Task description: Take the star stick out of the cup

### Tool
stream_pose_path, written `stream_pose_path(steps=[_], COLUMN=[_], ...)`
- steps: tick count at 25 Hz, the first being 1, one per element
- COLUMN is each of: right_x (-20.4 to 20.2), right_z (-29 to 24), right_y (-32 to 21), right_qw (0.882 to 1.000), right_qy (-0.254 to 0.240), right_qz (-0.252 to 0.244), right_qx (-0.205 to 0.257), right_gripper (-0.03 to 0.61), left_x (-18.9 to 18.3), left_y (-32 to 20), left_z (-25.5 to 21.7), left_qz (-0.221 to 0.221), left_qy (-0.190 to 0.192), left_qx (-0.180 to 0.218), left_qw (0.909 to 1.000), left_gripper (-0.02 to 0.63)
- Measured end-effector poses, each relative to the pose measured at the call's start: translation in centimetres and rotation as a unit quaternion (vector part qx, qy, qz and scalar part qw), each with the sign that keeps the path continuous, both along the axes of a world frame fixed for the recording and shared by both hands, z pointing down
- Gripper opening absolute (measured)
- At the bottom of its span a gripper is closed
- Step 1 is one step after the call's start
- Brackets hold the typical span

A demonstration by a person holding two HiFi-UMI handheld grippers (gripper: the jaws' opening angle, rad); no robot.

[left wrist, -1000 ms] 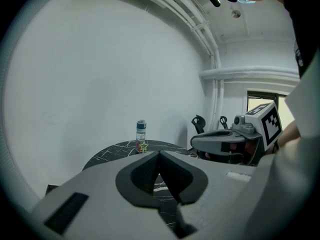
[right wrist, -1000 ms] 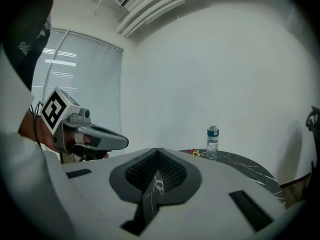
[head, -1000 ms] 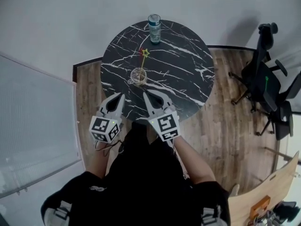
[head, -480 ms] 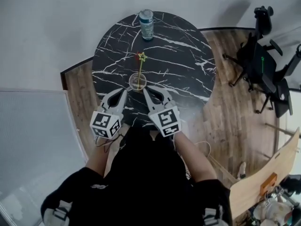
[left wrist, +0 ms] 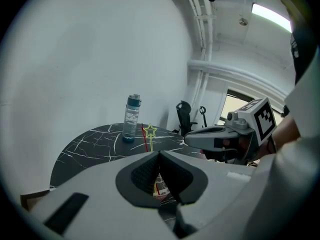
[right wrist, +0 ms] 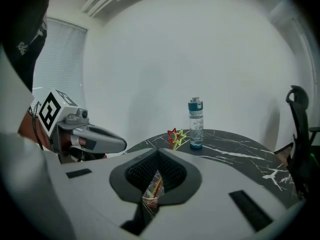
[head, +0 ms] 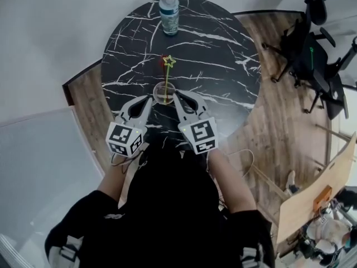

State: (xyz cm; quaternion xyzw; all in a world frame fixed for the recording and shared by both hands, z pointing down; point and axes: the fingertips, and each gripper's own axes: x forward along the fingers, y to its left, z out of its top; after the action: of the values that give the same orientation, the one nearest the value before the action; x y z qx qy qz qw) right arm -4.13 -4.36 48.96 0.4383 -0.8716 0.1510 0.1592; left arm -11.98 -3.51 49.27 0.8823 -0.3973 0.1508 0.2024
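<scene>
A clear cup (head: 164,92) stands near the front of the round black marble table (head: 223,66). A yellow star stick (head: 169,62) and a red star stick (head: 163,60) lean out of it toward the far side. My left gripper (head: 147,100) is just left of the cup and my right gripper (head: 178,97) just right of it. Both are shut, hold nothing and stand apart from the cup. In the left gripper view the cup (left wrist: 159,186) shows behind the shut jaws, with the yellow star (left wrist: 150,131) above. The right gripper view shows the cup (right wrist: 150,196) and both stars (right wrist: 176,135).
A clear water bottle with a teal cap (head: 169,14) stands at the table's far edge. A black office chair (head: 312,54) is on the wooden floor to the right. A white wall lies beyond the table and a glass partition (head: 39,166) at the left.
Both grippers have moved forward over the table. Their tips now flank the cup, where earlier they were short of it. Nothing has been taken hold of.
</scene>
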Motion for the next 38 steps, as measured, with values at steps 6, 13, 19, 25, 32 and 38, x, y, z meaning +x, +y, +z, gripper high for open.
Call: stream_pose_path(steps=[6,13,19,25,32,38], right_x=[-0.3,-1.2,-2.0,-2.3,-2.2,-2.6], right_z=[2.3,3.9,5.4,6.8,9.1,10.6], right_y=[-1.6,-3.2,-3.9,-4.7,-5.4,-5.6], right_qw=[0.999,0.999,0.997,0.997,0.993,0.992], right_qy=[0.000,0.000,-0.002,0.002,-0.017,-0.021], right_qz=[0.025,0.033,0.030,0.027,0.025,0.017], right_qx=[-0.023,-0.036,-0.065,-0.079,-0.112,-0.127], right_gripper=[-0.003,-0.003,-0.003,0.057,0.066,0.073], left_x=[-0.4,-0.8,-0.8,-0.4,-0.8,-1.4], left_y=[-1.3,-3.0,-4.8,-5.9,-6.2,-6.3], left_z=[1.9,2.9,3.5,3.7,4.8,4.9], left_qz=[0.026,0.047,0.065,0.077,0.083,0.080], left_qy=[-0.005,-0.009,-0.008,-0.011,-0.018,-0.021], left_qx=[-0.016,-0.028,-0.035,-0.037,-0.051,-0.051], left_qw=[0.9995,0.9984,0.9973,0.9963,0.9951,0.9952], left_gripper=[-0.002,-0.002,-0.002,-0.002,-0.002,-0.002])
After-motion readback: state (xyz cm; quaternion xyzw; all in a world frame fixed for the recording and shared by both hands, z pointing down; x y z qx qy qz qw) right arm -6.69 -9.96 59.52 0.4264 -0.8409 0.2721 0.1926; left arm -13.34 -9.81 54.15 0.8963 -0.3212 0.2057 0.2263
